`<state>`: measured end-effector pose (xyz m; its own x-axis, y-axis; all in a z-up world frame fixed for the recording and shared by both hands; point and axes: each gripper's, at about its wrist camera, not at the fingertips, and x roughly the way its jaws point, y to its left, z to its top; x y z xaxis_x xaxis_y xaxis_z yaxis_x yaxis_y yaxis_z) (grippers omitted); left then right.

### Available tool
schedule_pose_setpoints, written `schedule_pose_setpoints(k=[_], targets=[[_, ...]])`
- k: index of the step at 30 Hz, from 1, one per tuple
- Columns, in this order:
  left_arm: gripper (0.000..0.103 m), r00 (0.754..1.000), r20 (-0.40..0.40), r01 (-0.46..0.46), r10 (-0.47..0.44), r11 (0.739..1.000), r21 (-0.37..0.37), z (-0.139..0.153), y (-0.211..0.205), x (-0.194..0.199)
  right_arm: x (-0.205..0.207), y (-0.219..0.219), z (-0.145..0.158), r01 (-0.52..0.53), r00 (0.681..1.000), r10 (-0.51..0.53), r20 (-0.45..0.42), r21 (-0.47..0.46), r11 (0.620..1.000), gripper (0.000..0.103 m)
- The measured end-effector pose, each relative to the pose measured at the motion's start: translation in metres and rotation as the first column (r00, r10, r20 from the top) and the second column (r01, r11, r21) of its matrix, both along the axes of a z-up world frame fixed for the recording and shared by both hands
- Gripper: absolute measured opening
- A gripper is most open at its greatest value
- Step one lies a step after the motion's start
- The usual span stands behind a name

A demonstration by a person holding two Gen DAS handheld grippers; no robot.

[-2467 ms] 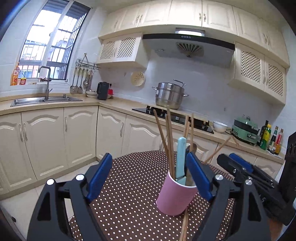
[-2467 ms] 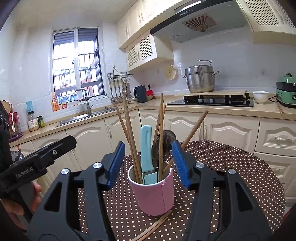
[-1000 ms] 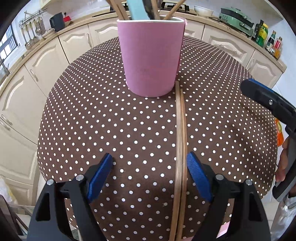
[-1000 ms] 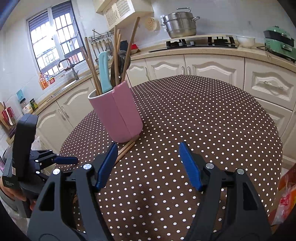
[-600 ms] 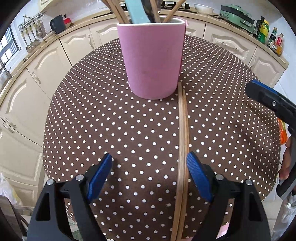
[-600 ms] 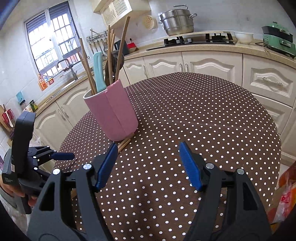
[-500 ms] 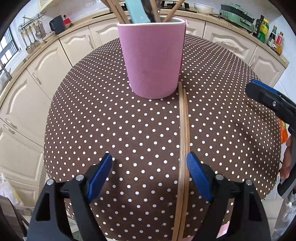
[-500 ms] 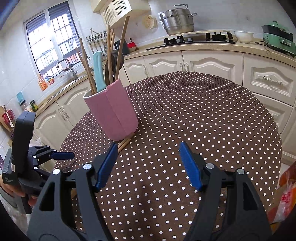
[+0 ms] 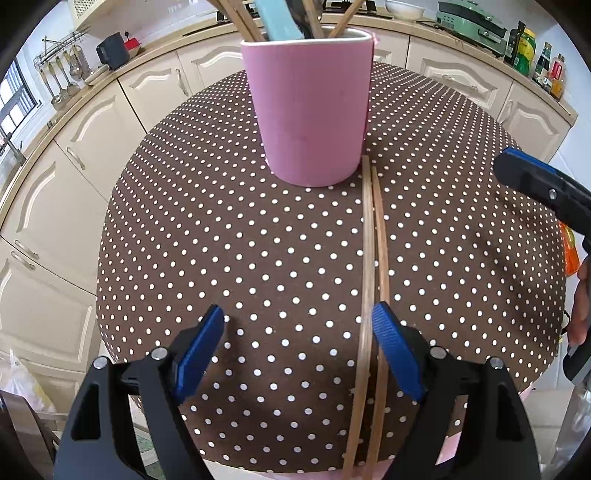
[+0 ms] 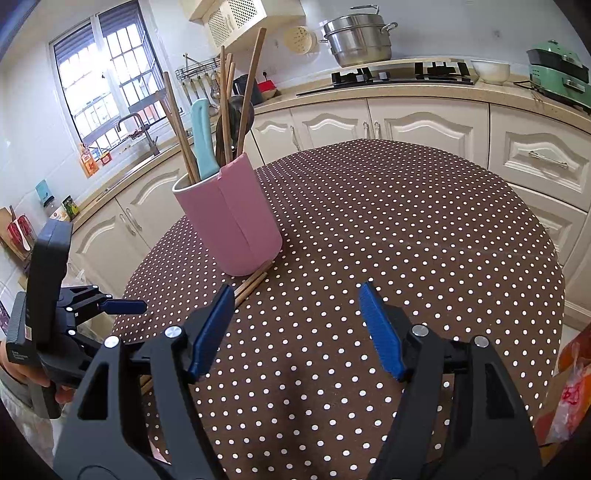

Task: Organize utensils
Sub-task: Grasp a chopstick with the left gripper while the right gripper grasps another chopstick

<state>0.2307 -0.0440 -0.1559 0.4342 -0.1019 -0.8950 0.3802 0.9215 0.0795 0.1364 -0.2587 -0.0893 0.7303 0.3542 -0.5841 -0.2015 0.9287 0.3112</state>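
A pink cup (image 9: 310, 110) (image 10: 236, 221) stands on the round dotted table (image 9: 221, 240) and holds several wooden chopsticks, a teal handle (image 10: 201, 136) and a dark spoon. Two loose chopsticks (image 9: 373, 258) (image 10: 255, 282) lie side by side on the cloth, running from the cup's foot to the near edge. My left gripper (image 9: 297, 317) hangs open above them, tilted steeply down, and the pair passes just inside its right finger. My right gripper (image 10: 295, 295) is open over bare cloth to the right of the cup. Each gripper shows in the other's view at the side (image 10: 110, 306).
The table edge (image 9: 110, 295) curves close below the left gripper. Cream cabinets (image 10: 424, 125) and a counter ring the table, with a hob, a steel pot (image 10: 356, 37), a green appliance (image 9: 469, 22) and bottles (image 9: 528, 51). An orange bag (image 10: 569, 387) sits low on the right.
Both grippers have drawn back from beside the cup and tipped down toward the table. In the last second the left gripper drifted slightly; the right one held still.
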Motion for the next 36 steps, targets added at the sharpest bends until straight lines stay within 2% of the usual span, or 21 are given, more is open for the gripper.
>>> schedule_pose_setpoints(k=[1, 2, 3, 5, 9, 14, 16, 18, 19, 21, 24, 26, 28, 31, 36], targets=[[0.069, 1.000, -0.008, 0.013, -0.013, 1.000, -0.018, 0.000, -0.001, -0.001, 0.000, 0.002, 0.000, -0.003, 1.000, 0.003, -0.003, 0.000, 1.000, 0.069], [0.049, 0.999, -0.029, 0.027, -0.029, 0.999, -0.045, 0.000, -0.003, -0.001, 0.001, 0.003, 0.000, -0.006, 1.000, 0.006, -0.005, 0.000, 1.000, 0.069], [0.046, 0.998, -0.050, 0.031, -0.033, 0.998, -0.047, -0.003, -0.006, -0.001, 0.001, 0.006, 0.001, -0.010, 1.000, 0.010, -0.006, -0.002, 1.000, 0.069], [0.044, 0.999, -0.030, 0.029, -0.030, 0.999, -0.022, -0.003, -0.012, -0.001, 0.001, 0.009, 0.000, -0.020, 1.000, 0.020, -0.011, -0.009, 1.000, 0.070], [0.036, 0.999, -0.040, 0.019, -0.020, 0.999, -0.027, -0.002, -0.019, 0.001, 0.002, 0.015, -0.001, -0.030, 0.999, 0.030, -0.026, -0.008, 1.000, 0.070], [0.012, 0.999, -0.053, -0.006, 0.003, 0.999, -0.044, -0.001, -0.031, -0.001, 0.002, 0.021, -0.001, -0.039, 0.998, 0.038, -0.042, -0.010, 0.999, 0.070], [0.010, 0.997, -0.074, -0.039, 0.033, 0.996, -0.077, -0.001, -0.033, -0.001, 0.002, 0.023, -0.001, -0.040, 0.998, 0.039, -0.048, -0.008, 0.999, 0.070], [0.007, 0.992, -0.114, -0.068, 0.051, 0.987, -0.149, -0.001, -0.034, 0.001, 0.001, 0.023, -0.001, -0.036, 0.998, 0.036, -0.054, -0.005, 0.999, 0.070], [0.007, 0.987, -0.148, -0.089, 0.059, 0.974, -0.209, -0.002, -0.034, 0.002, 0.001, 0.022, -0.001, -0.035, 0.998, 0.034, -0.057, -0.004, 0.999, 0.070], [0.007, 0.982, -0.166, -0.127, 0.086, 0.960, -0.252, -0.003, -0.035, 0.003, 0.000, 0.021, -0.001, -0.029, 0.997, 0.028, -0.066, -0.004, 1.000, 0.070], [0.007, 0.963, -0.232, -0.215, 0.135, 0.905, -0.367, -0.008, -0.029, 0.006, -0.002, 0.018, -0.003, -0.017, 0.996, 0.016, -0.083, -0.007, 1.000, 0.070], [0.006, 0.959, -0.244, -0.234, 0.144, 0.889, -0.395, -0.010, -0.024, 0.006, -0.001, 0.016, -0.003, -0.007, 0.995, 0.006, -0.095, -0.009, 1.000, 0.071], [0.006, 0.961, -0.238, -0.231, 0.144, 0.888, -0.398, -0.010, -0.021, 0.004, -0.002, 0.016, -0.004, -0.002, 0.994, 0.001, -0.111, -0.014, 1.000, 0.072], [0.006, 0.970, -0.200, -0.205, 0.139, 0.909, -0.363, -0.008, -0.008, -0.006, -0.002, 0.018, -0.005, -0.013, 0.992, 0.010, -0.127, -0.020, 1.000, 0.072], [0.006, 0.974, -0.173, -0.201, 0.149, 0.918, -0.341, -0.005, 0.009, -0.025, 0.001, 0.035, -0.009, -0.054, 0.986, 0.045, -0.159, -0.050, 0.997, 0.072]])
